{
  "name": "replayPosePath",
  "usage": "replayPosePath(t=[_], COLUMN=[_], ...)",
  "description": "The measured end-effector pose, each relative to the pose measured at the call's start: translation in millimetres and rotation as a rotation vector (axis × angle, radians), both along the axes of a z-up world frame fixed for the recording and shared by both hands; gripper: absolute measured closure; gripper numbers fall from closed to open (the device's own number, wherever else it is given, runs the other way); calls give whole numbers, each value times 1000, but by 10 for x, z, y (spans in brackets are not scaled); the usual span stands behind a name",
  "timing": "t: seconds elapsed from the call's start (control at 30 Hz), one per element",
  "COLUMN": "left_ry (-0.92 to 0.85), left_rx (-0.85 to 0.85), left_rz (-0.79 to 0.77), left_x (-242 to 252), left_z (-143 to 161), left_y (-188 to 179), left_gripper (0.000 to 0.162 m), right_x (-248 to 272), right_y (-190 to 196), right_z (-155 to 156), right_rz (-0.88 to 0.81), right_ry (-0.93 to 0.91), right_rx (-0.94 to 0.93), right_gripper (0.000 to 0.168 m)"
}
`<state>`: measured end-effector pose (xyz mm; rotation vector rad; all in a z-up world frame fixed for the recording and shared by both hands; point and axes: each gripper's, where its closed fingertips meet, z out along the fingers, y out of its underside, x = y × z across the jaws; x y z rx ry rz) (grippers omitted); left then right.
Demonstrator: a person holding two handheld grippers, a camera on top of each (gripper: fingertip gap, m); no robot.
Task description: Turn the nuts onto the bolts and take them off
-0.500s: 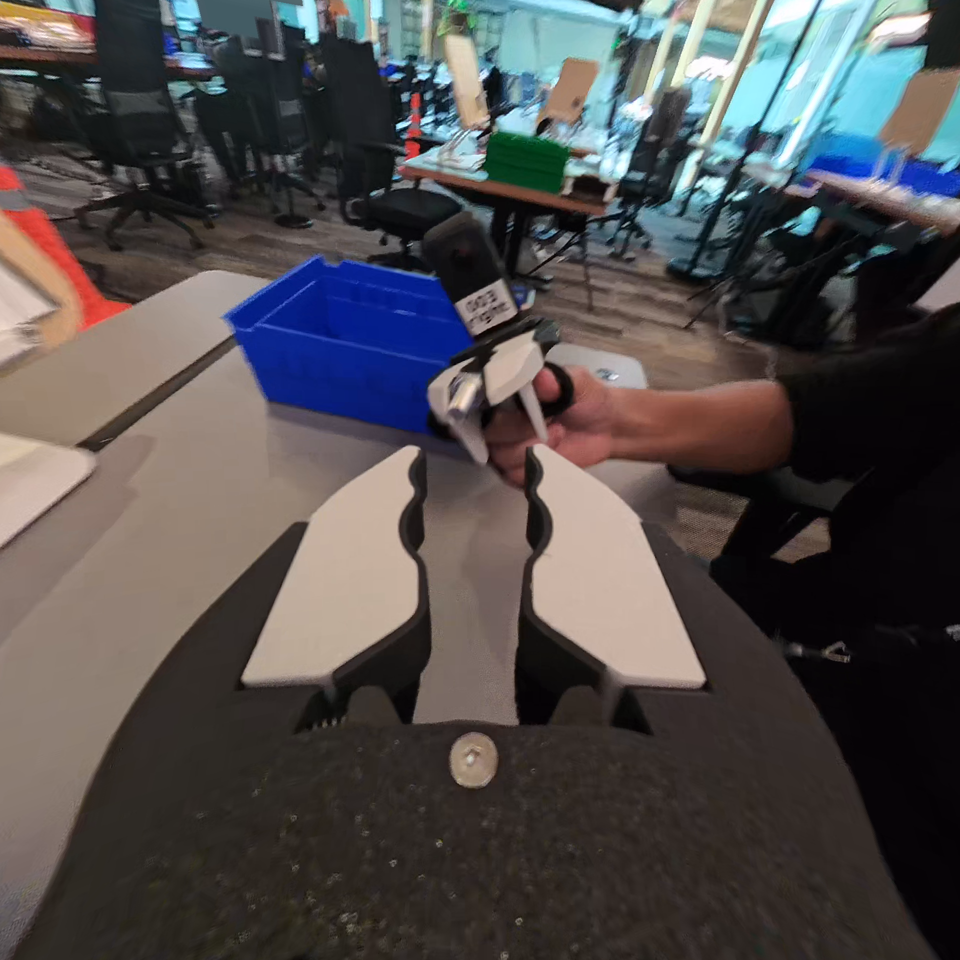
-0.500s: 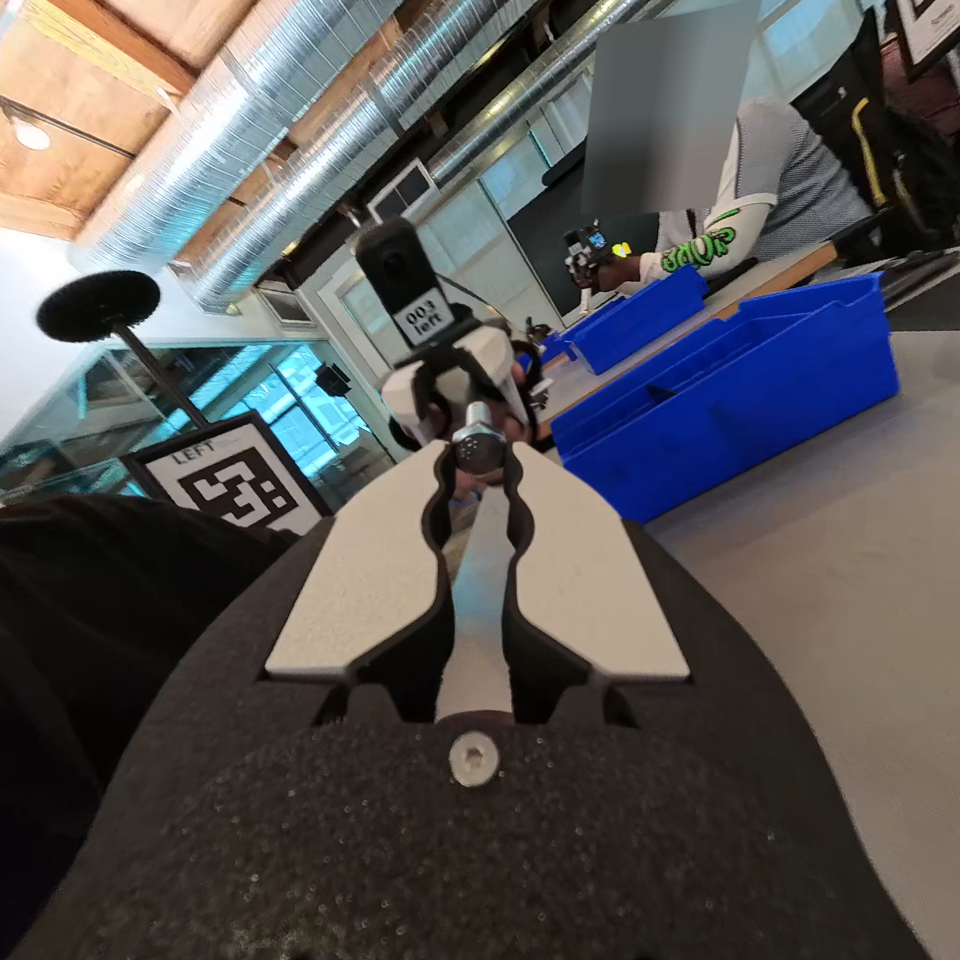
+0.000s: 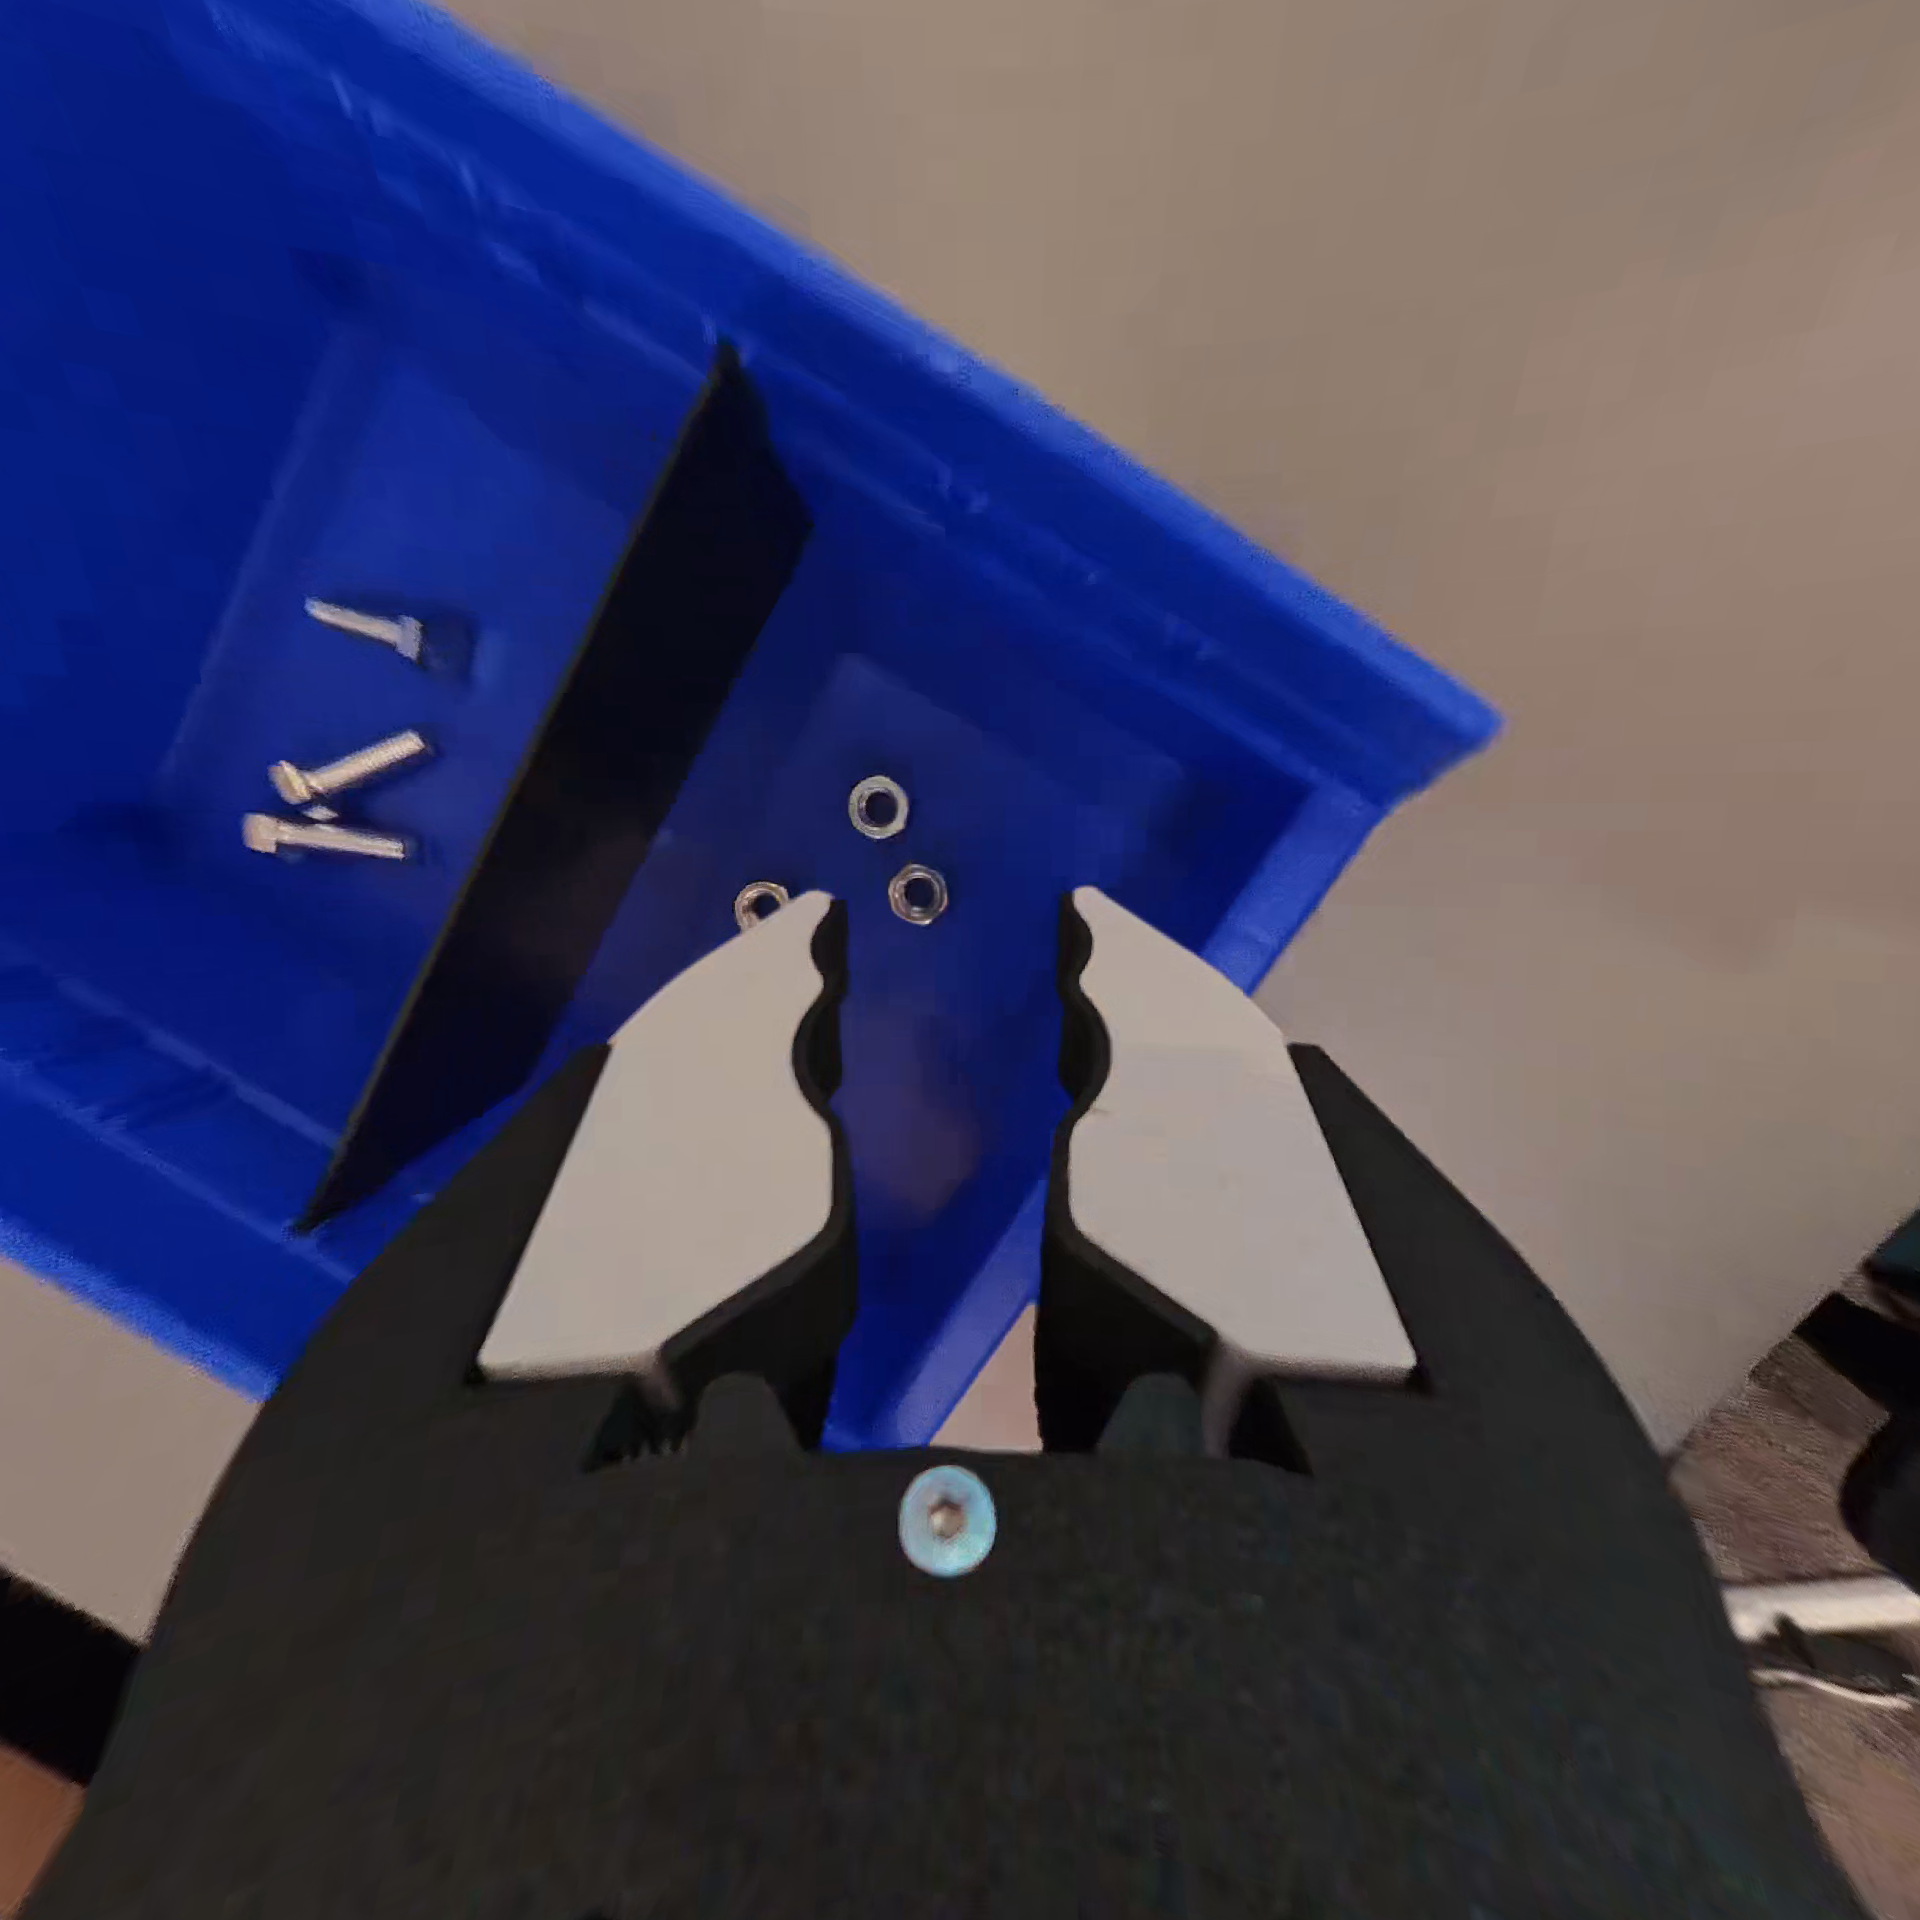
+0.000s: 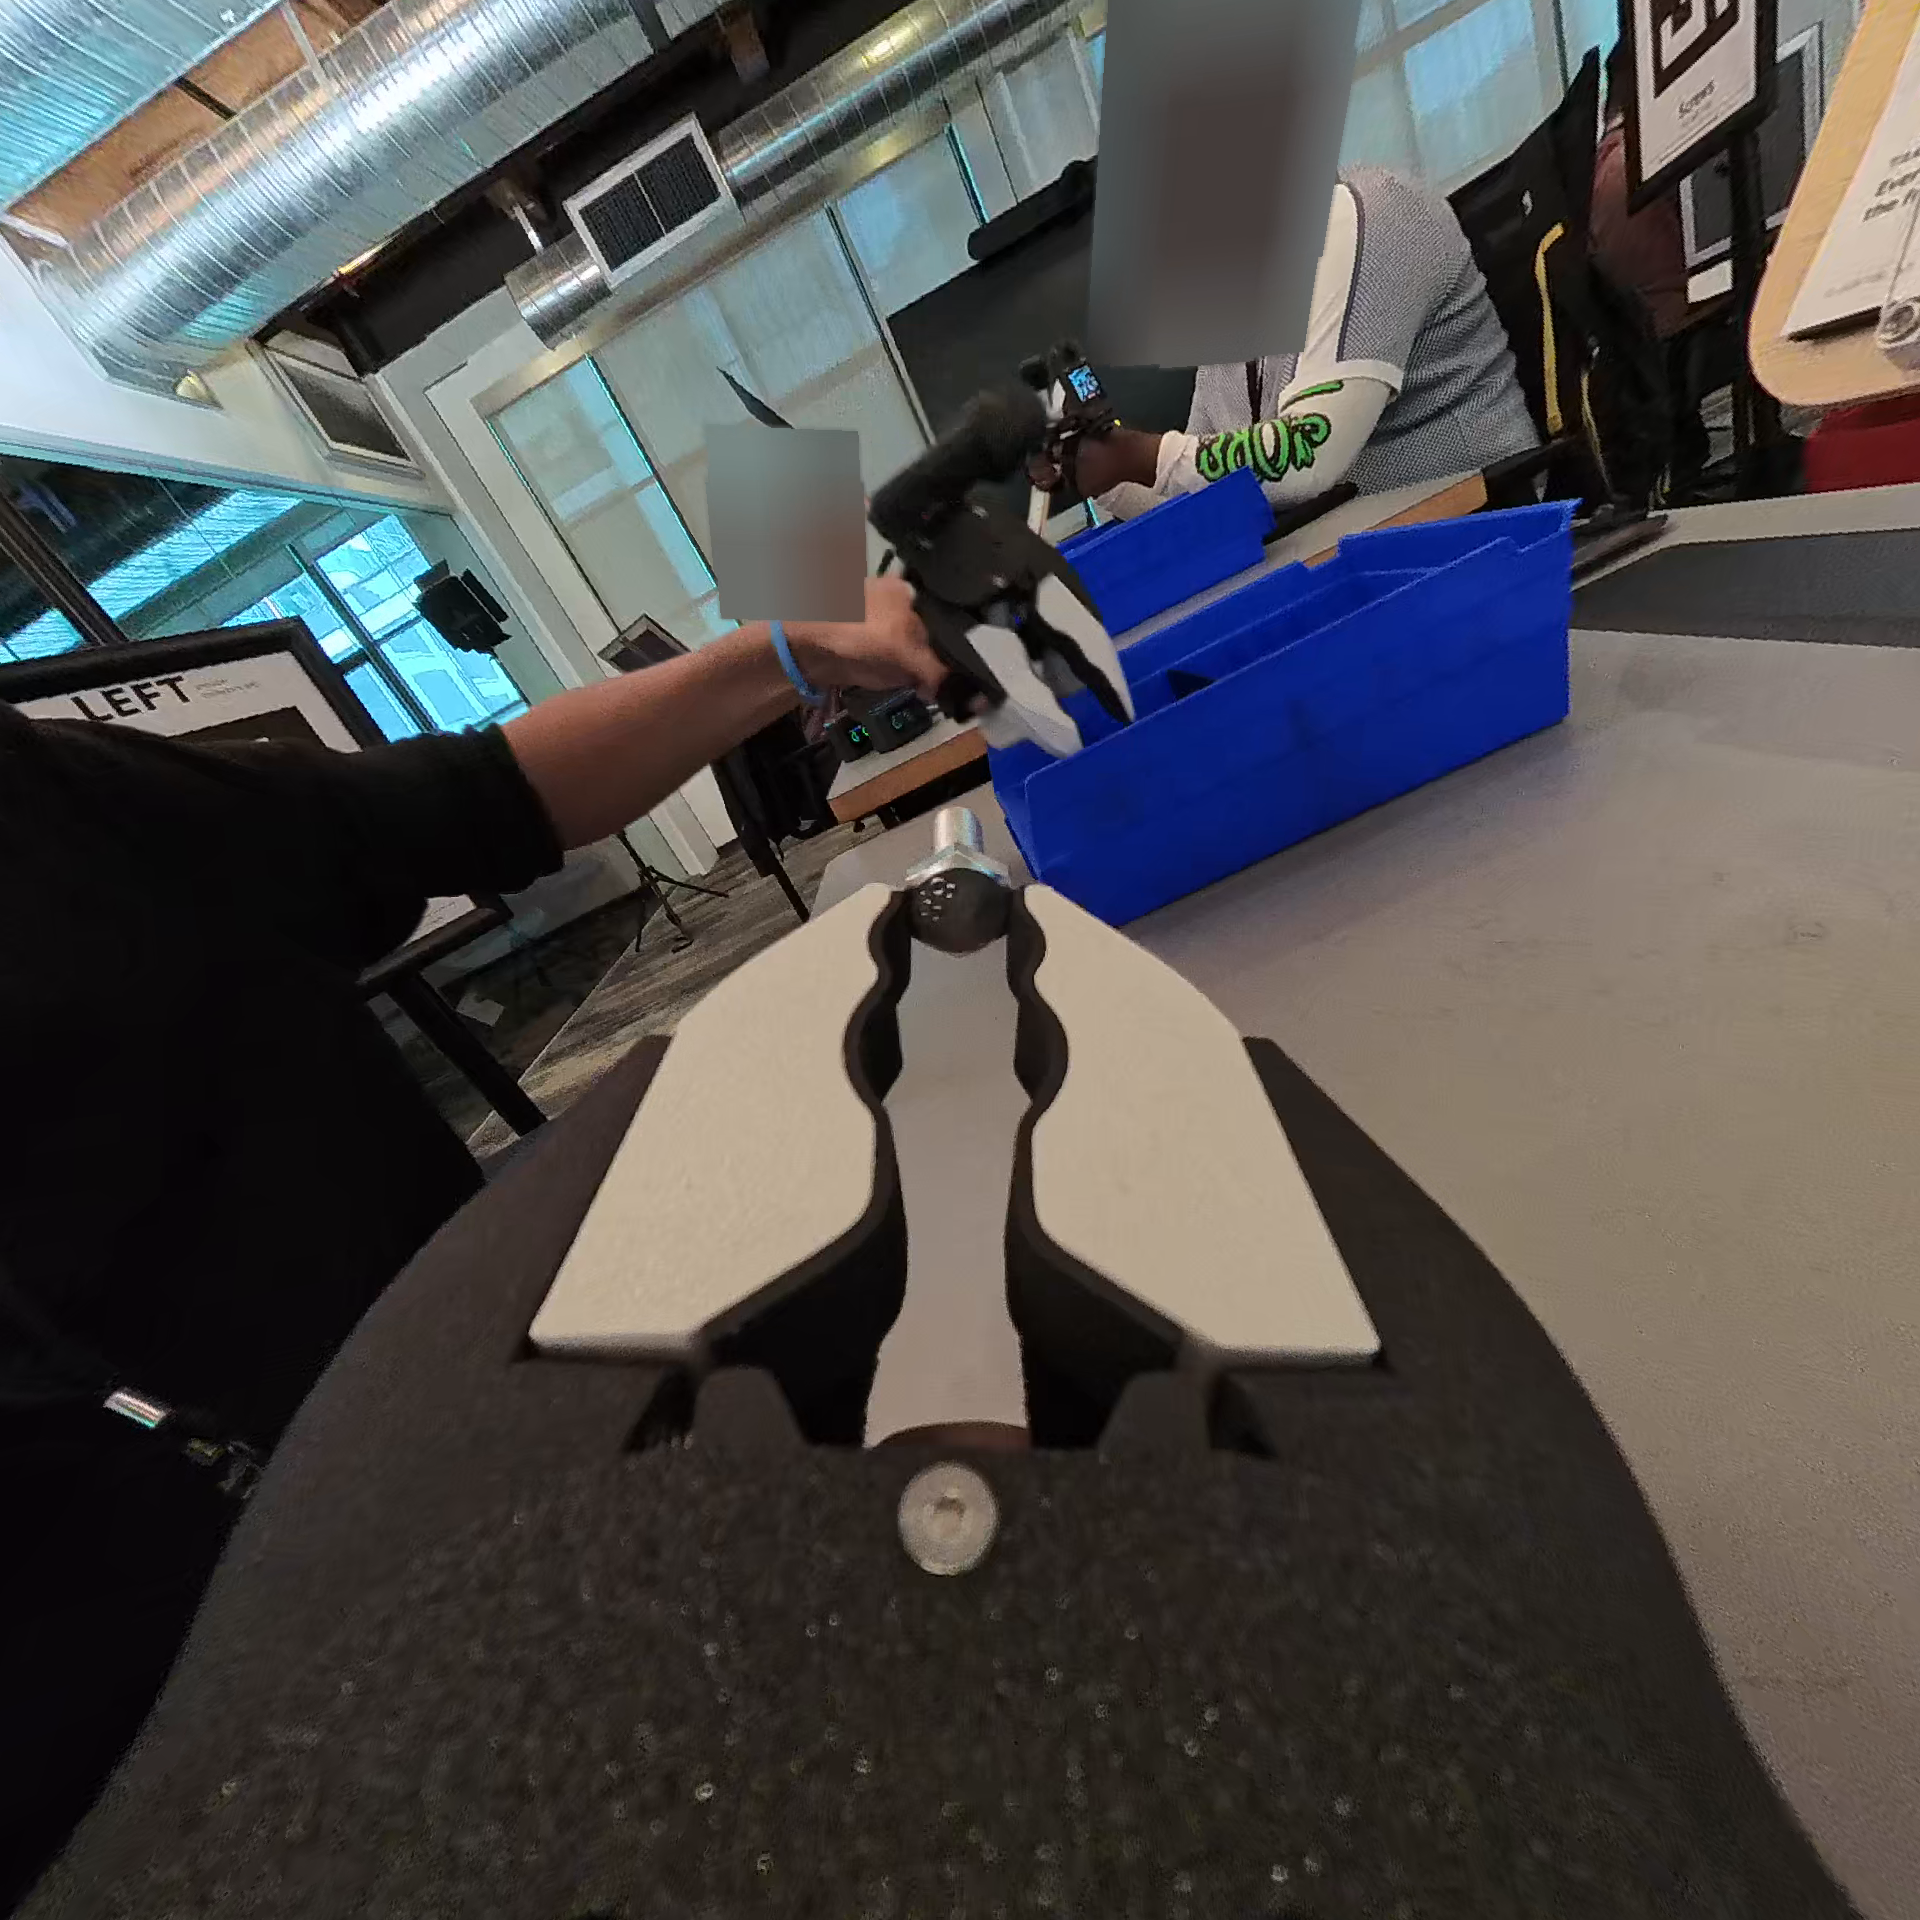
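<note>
My left gripper (image 3: 945,904) is open and empty, pointing down into the blue bin (image 3: 1039,499). Three nuts lie on the bin floor just past its fingertips: one (image 3: 879,806), one (image 3: 916,891) and one (image 3: 758,902) half hidden by the left finger. A black divider (image 3: 623,748) splits the bin. Three bolts (image 3: 343,774) lie in the other compartment. My right gripper (image 4: 958,902) is shut on a silver bolt (image 4: 956,873) by its head, above the grey table (image 4: 1558,1039). The left gripper also shows in the right wrist view (image 4: 1049,675), over the bin (image 4: 1299,748).
A second blue bin (image 4: 1174,540) stands on a far table where another person (image 4: 1382,343) sits with a gripper. A sign board (image 4: 187,696) stands at the left. The grey table's edge and floor show at the lower right in the left wrist view (image 3: 1818,1403). Spacing between my two grippers at the tips: around 35 centimeters.
My left gripper has swung from facing the right gripper over to the blue bin and now points down at the nuts. My right gripper still holds the bolt.
</note>
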<state>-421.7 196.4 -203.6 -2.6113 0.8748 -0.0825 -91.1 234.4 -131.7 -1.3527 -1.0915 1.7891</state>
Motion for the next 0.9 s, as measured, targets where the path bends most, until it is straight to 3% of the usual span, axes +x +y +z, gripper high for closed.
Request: replayPosePath(t=[0.17, 0.3, 0.53, 0.7, 0.8, 0.9], left_ry=[30, 86, 76, 82, -171, -619], left_rx=[-129, -180, -199, -159, -20, 170], left_rz=[103, 121, 124, 109, 155, 164], left_x=[-151, -221, -171, -179, 13, 473], left_z=[-475, -673, -795, -778, -400, 457], left_y=[66, 31, 53, 43, 146, 258], left_gripper=[124, 124, 145, 145, 146, 146], right_x=[-20, -60, -107, -106, -145, -235], right_y=[-48, -79, -55, 22, 85, 171], right_z=[-45, -104, -159, -170, -178, -77], right_rz=[-5, 4, -9, -51, -101, -172], right_ry=[-16, -38, -65, -50, -37, -13], right_rx=[23, 38, 49, 66, 133, 302], right_gripper=[150, 150, 151, 151, 151, 151])
